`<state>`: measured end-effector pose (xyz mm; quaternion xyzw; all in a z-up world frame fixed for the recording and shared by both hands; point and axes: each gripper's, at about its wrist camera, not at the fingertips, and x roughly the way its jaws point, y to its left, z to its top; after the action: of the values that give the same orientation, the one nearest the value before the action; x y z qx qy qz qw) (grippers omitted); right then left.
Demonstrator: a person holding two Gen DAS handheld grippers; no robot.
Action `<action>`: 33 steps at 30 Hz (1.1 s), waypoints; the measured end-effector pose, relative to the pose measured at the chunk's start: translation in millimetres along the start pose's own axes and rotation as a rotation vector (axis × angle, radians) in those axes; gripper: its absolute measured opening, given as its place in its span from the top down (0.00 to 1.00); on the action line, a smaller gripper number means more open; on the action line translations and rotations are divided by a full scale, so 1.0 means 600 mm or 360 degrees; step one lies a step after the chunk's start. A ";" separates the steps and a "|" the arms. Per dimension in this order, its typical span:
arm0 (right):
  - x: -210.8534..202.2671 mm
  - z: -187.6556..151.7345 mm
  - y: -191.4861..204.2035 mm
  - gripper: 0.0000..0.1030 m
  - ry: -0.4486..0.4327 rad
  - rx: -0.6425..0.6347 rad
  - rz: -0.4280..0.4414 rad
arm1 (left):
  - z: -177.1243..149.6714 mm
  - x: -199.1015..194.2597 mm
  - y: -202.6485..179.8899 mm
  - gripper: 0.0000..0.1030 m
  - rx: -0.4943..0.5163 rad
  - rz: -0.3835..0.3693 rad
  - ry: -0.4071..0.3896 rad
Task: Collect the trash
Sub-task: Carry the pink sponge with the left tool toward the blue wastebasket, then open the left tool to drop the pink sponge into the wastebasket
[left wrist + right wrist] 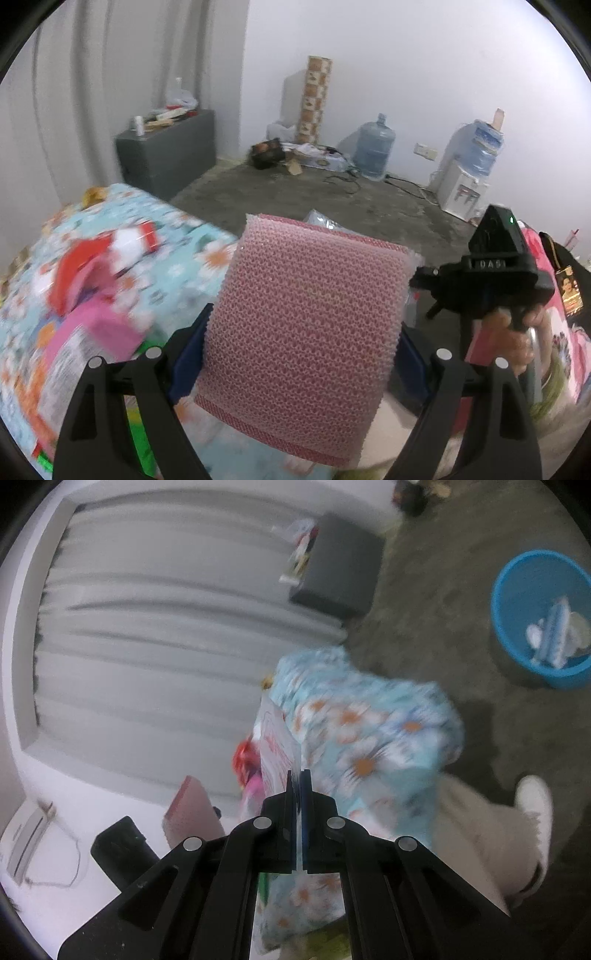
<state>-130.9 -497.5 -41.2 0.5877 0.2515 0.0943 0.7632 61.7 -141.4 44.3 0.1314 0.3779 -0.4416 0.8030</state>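
My left gripper (306, 328) is closed on a pink bubble-wrap pad (306, 314), its blue pads pressing on both side edges. The pad stands upright and hides what lies ahead of the fingers. My right gripper (299, 777) is shut, with a thin white wrapper with red print (275, 746) pinched between its pads. On the floral-cloth table (173, 225), blurred, lie a red and white wrapper (110, 258) and a pink packet (99, 328). A blue bin (517, 590) with several scraps inside stands on the floor at the right wrist view's right edge.
A grey cabinet (166, 147) stands against the curtain beyond the table. Water jugs (375, 147), a dispenser (461, 188) and clutter line the far wall. A hand (517, 336) grips the right gripper's handle. A leg and white shoe (535, 801) stand beside the table.
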 end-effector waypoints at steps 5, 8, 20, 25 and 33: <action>-0.059 0.035 -0.044 1.00 -0.0207 0.0070 -0.0137 | 0.062 0.075 -0.033 0.18 0.0004 -0.0142 0.0051; -0.101 0.056 -0.083 1.00 -0.0361 0.0127 -0.0311 | 0.102 0.137 -0.063 0.18 0.0034 -0.0222 0.0104; -0.152 0.124 -0.215 0.99 -0.0624 0.0394 -0.0650 | 0.208 0.437 -0.202 0.17 0.0136 -0.0372 0.0392; -0.144 0.172 -0.266 0.95 -0.0681 0.0462 -0.0698 | 0.221 0.560 -0.221 0.12 0.0043 -0.0349 0.0517; -0.087 0.192 -0.366 0.53 -0.0619 0.0673 -0.0943 | 0.207 0.616 -0.188 0.10 -0.0220 -0.0265 0.0614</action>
<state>-151.7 -682.5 -213.0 0.6407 0.2747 -0.2962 0.6530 151.0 -499.4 -124.8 0.1266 0.5635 -0.4462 0.6836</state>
